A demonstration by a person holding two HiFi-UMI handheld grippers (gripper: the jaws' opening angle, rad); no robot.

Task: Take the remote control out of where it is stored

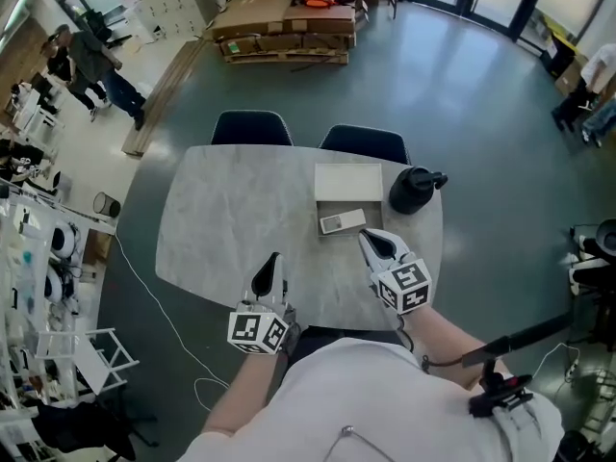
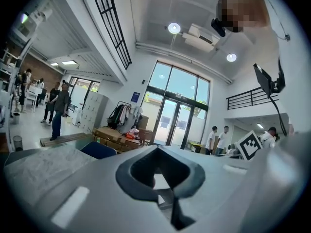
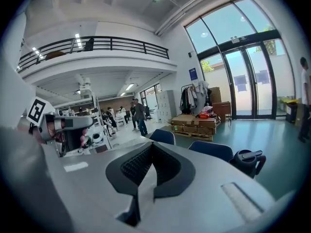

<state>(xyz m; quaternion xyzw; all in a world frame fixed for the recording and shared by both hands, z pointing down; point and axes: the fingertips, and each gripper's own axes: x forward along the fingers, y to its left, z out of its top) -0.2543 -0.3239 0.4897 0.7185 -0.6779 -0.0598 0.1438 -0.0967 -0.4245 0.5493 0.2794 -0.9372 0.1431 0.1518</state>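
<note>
Tools both closed, jaws tip to tip and gripping nothing. My left tool [image 1: 273, 260] hovers over the near edge of the counter [image 1: 221, 219], and my right tool [image 1: 368, 239] sits near the remote control [image 1: 343, 221]. The remote lies flat at the near side of the open white box [image 1: 348, 181]. A black jug [image 1: 414, 191] stands just right of the box. Two blue chairs [image 1: 252, 128] are tucked in at the far side.
</note>
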